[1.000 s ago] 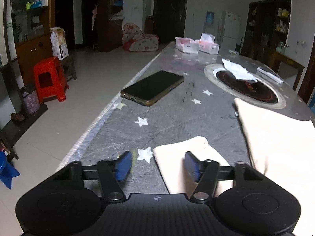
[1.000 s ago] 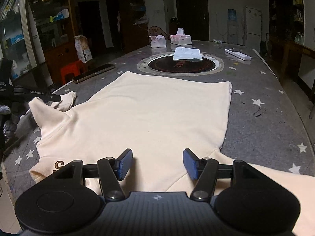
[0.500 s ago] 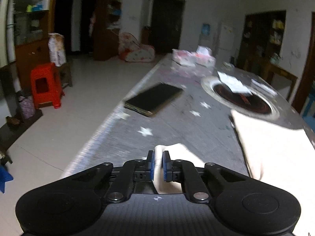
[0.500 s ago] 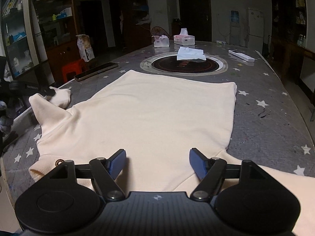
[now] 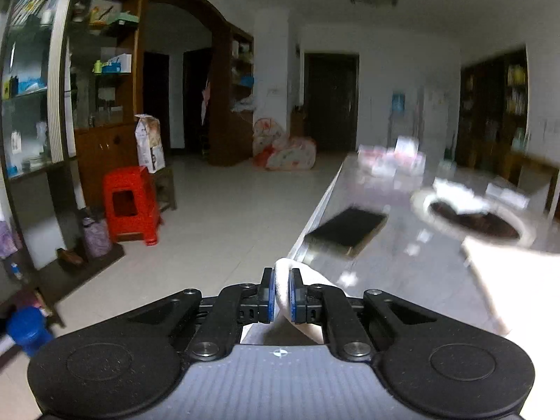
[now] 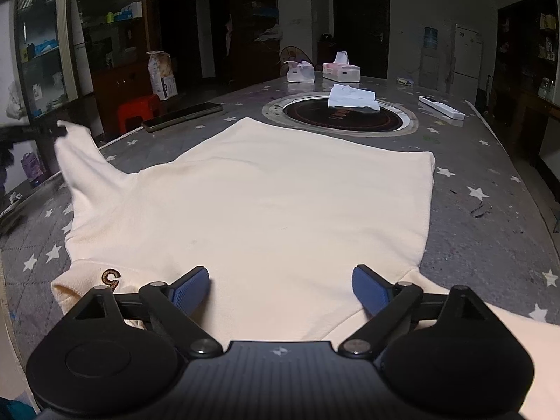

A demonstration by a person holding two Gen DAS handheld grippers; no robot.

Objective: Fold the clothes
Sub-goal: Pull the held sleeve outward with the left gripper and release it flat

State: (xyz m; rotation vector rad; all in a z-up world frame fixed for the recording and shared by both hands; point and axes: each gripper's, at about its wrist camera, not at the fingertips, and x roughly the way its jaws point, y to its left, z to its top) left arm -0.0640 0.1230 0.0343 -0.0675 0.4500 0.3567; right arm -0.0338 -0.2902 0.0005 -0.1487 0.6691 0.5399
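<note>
I am lifting the sleeve (image 5: 282, 273) pinched in my left gripper (image 5: 279, 295), next folding it right over the sweater (image 6: 266, 203), while my right gripper (image 6: 280, 292) is hovering wide open, holding nothing.

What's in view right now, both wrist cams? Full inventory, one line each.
sweatshirt: 1, cream, spread flat on table; left sleeve cuff lifted
table: 1, grey with white stars
hotplate ring: 1, black and silver, set in table behind sweatshirt
loose tissue: 1, white, on hotplate ring
tissue boxes: 2, white and pink, far end of table
phone: 1, dark, left table edge
remote: 1, white, right of ring
stool: 1, red, on floor
left gripper: shut on sleeve cuff
right gripper: open, over sweatshirt
</note>
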